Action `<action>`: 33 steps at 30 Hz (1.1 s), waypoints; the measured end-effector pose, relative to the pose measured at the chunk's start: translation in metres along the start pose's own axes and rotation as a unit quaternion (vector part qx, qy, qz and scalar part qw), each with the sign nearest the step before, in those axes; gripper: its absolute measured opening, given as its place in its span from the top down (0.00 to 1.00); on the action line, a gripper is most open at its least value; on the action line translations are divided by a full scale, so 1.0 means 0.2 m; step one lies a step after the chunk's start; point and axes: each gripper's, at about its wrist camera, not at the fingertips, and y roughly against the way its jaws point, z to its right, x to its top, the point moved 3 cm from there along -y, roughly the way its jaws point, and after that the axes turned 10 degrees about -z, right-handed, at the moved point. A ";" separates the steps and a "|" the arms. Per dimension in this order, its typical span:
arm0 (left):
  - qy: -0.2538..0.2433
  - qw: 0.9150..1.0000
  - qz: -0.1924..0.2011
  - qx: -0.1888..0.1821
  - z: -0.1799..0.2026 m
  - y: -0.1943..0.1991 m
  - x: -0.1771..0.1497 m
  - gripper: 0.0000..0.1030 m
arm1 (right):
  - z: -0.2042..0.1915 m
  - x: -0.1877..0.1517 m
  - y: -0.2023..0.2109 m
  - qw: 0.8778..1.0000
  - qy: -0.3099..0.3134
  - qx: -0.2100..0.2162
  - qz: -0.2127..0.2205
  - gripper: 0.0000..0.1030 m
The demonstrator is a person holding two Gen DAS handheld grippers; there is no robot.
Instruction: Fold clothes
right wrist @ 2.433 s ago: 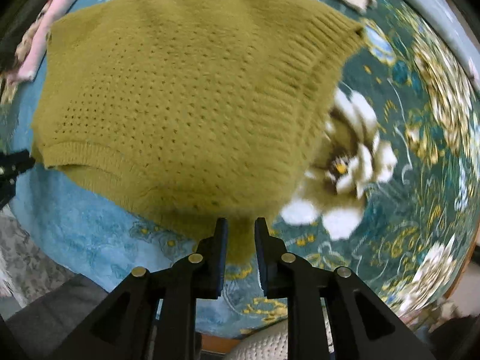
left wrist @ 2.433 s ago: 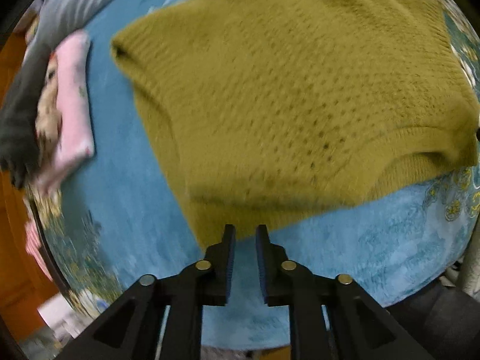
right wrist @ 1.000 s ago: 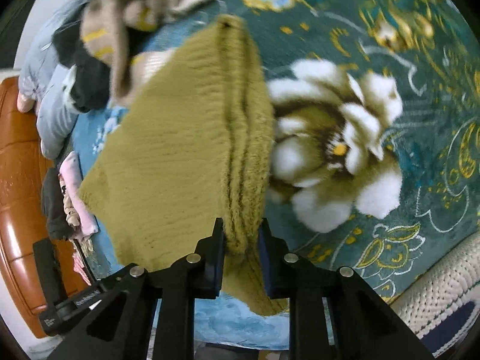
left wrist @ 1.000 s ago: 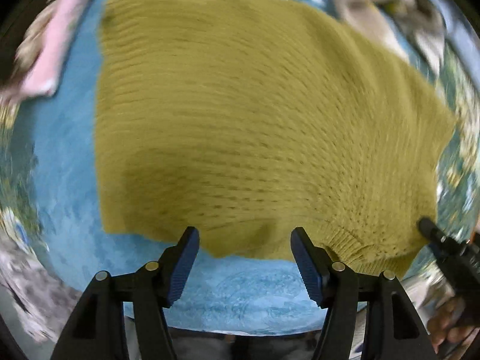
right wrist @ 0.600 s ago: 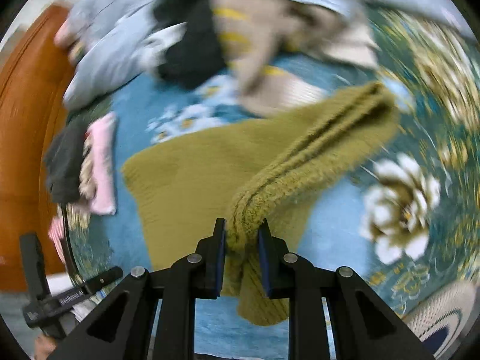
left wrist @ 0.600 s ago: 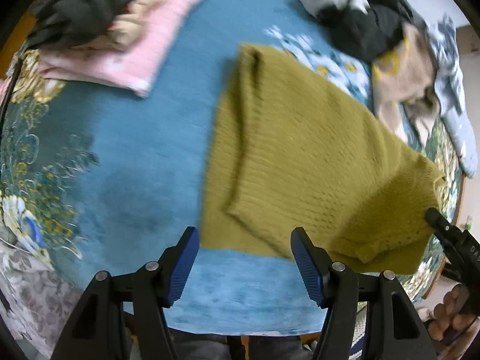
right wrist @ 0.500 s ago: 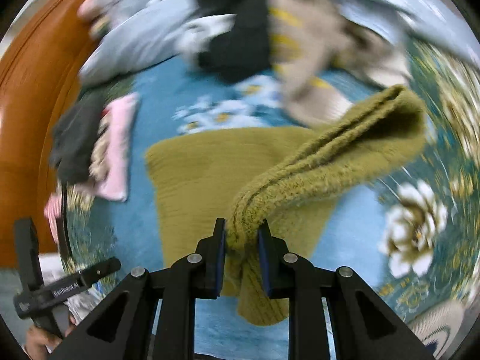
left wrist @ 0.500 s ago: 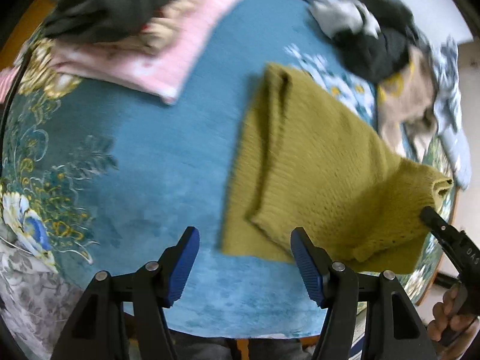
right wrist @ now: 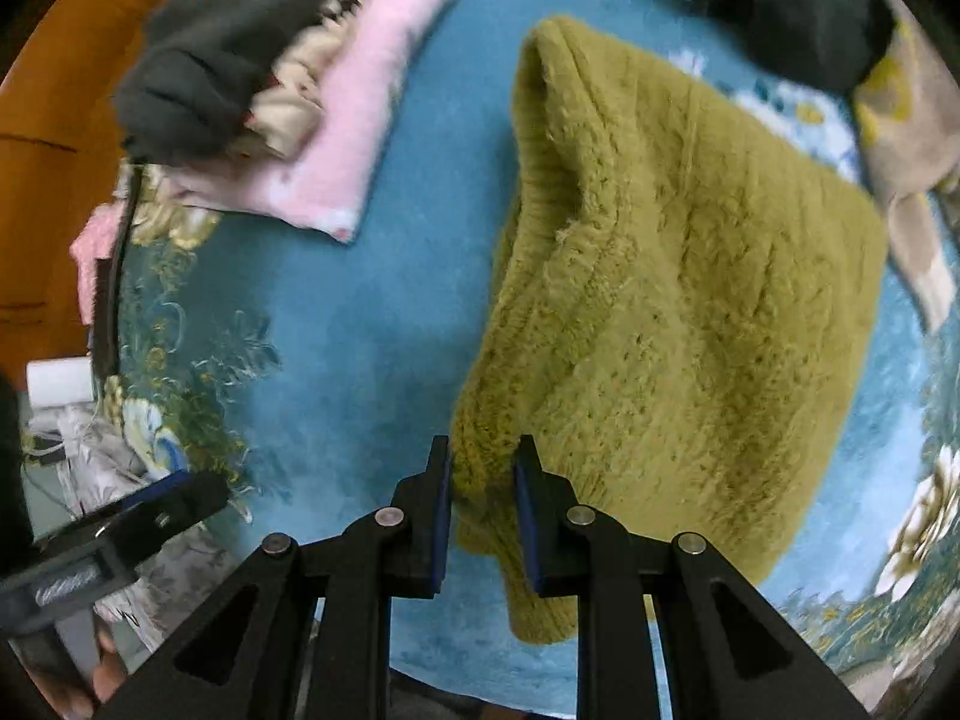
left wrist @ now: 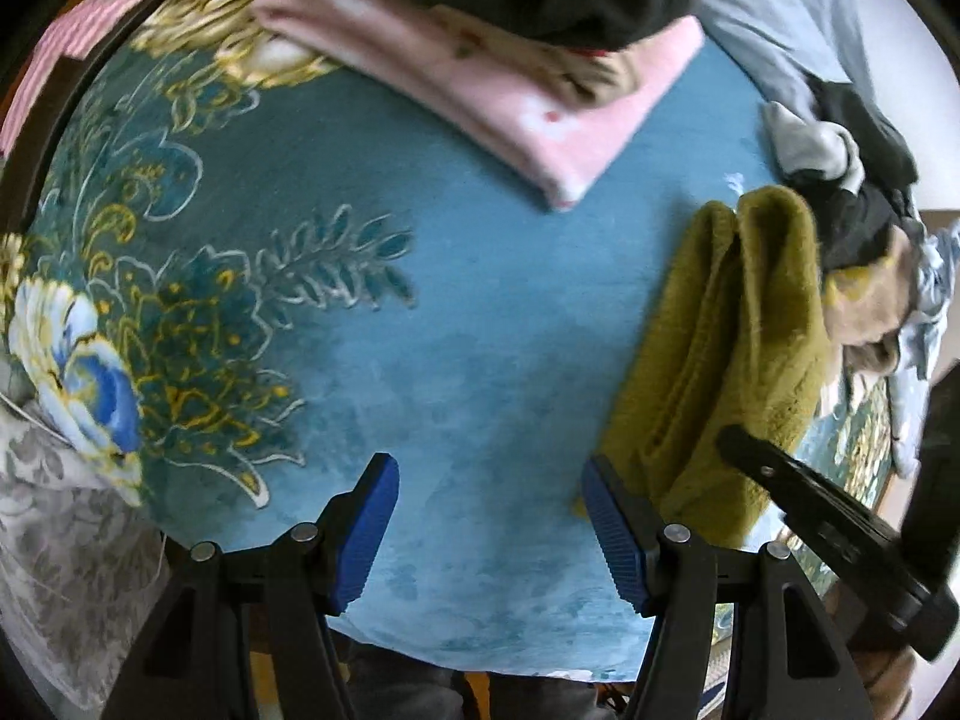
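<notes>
An olive knitted sweater, folded into several layers, hangs lifted over the blue flowered bedspread. My right gripper is shut on its near corner, and the cloth bunches between the blue pads. In the left wrist view the same sweater droops at the right, with the right gripper's black body reaching in under it. My left gripper stands wide open over bare bedspread, nothing between its fingers, left of the sweater.
A folded stack lies at the far left: a pink cloth below, a dark grey garment on top. Unfolded clothes, black and beige, are heaped at the far right. An orange wooden headboard runs along the left.
The right gripper has carried the sweater up and leftward, toward the folded stack. The left gripper stayed open and swung left, leaving the sweater at its right edge.
</notes>
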 end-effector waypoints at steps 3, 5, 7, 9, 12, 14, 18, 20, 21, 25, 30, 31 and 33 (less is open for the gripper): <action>-0.003 1.000 -0.007 -0.001 -0.01 -0.02 0.01 0.35 | -0.01 0.02 -0.02 1.000 0.001 0.003 -0.004 0.80; -0.010 1.000 -0.013 -0.001 0.01 -0.04 0.03 0.35 | -0.01 0.01 -0.01 1.000 0.006 0.010 -0.002 0.80; -0.020 1.000 -0.018 -0.005 0.06 -0.07 0.07 0.35 | 0.00 -0.01 0.00 1.000 0.007 0.029 0.002 0.76; -0.029 0.999 -0.020 -0.015 0.11 -0.08 0.11 0.35 | 0.04 -0.03 0.01 0.997 -0.010 0.075 -0.003 0.71; -0.053 0.998 -0.024 -0.036 0.23 -0.10 0.17 0.35 | 0.17 -0.10 0.06 0.989 -0.059 0.136 0.011 0.60; -0.077 0.996 -0.031 -0.043 0.32 -0.12 0.20 0.35 | 0.28 -0.16 0.09 0.985 -0.102 0.137 0.025 0.59; -0.147 0.986 -0.071 -0.028 0.52 -0.26 0.21 0.31 | 0.53 -0.30 0.08 0.976 -0.173 0.127 0.019 0.59; -0.171 0.980 -0.104 -0.007 0.58 -0.37 0.18 0.31 | 0.61 -0.36 0.07 0.973 -0.197 0.115 0.013 0.59; -0.180 0.976 -0.121 0.005 0.60 -0.43 0.16 0.31 | 0.65 -0.40 0.06 0.972 -0.208 0.109 0.011 0.59; -0.173 0.975 -0.135 0.025 0.59 -0.56 0.08 0.43 | 0.74 -0.51 0.04 0.961 -0.251 0.113 0.010 0.59; -0.134 0.986 -0.094 -0.018 0.53 -0.52 0.02 0.83 | 0.77 -0.59 0.00 0.949 -0.283 0.137 0.016 0.59; -0.132 0.987 -0.089 -0.018 0.52 -0.52 0.01 0.84 | 0.77 -0.60 -0.01 0.947 -0.287 0.141 0.017 0.59; -0.125 0.988 -0.089 -0.009 0.49 -0.52 0.00 0.84 | 0.78 -0.61 -0.05 0.943 -0.295 0.152 0.020 0.59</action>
